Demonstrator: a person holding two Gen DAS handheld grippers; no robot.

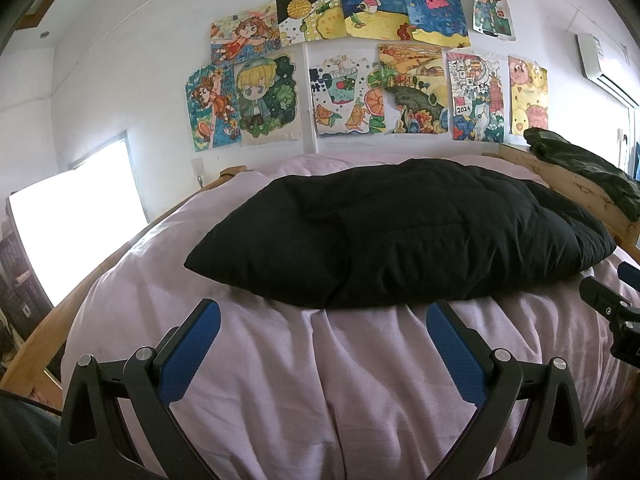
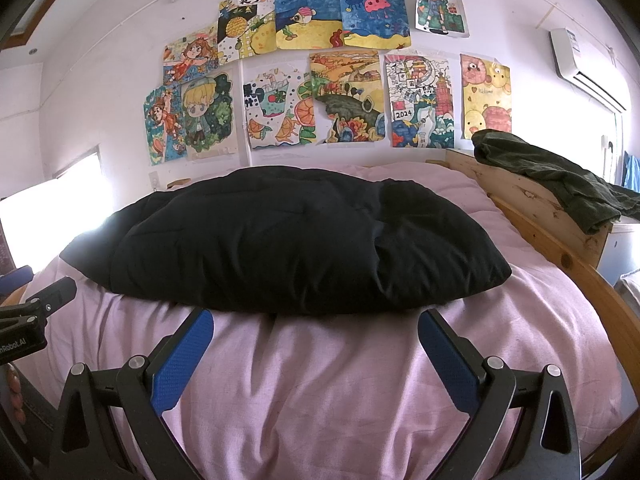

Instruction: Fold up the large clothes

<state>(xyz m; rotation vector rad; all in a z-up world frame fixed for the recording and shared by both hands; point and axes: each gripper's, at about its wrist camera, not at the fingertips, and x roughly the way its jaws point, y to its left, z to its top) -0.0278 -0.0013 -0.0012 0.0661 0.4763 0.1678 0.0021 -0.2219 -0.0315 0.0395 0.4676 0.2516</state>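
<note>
A black padded garment (image 1: pixel 400 232) lies folded in a thick bundle on the pink bed cover (image 1: pixel 320 380). In the right wrist view the same black garment (image 2: pixel 288 240) fills the middle of the bed. My left gripper (image 1: pixel 323 312) is open, its blue pads just short of the garment's near edge, nothing between them. My right gripper (image 2: pixel 316 316) is open too, hovering at the near edge of the bundle above the pink cover (image 2: pixel 320 392). Each gripper shows at the side of the other's view: the right gripper (image 1: pixel 612 308) and the left gripper (image 2: pixel 36 304).
A wooden bed frame (image 2: pixel 544 216) runs along the right side, with a dark green garment (image 2: pixel 560 176) draped over it. Coloured drawings (image 1: pixel 360 60) cover the white wall behind. A bright window (image 1: pixel 72 224) is at left, an air conditioner (image 2: pixel 584 68) at upper right.
</note>
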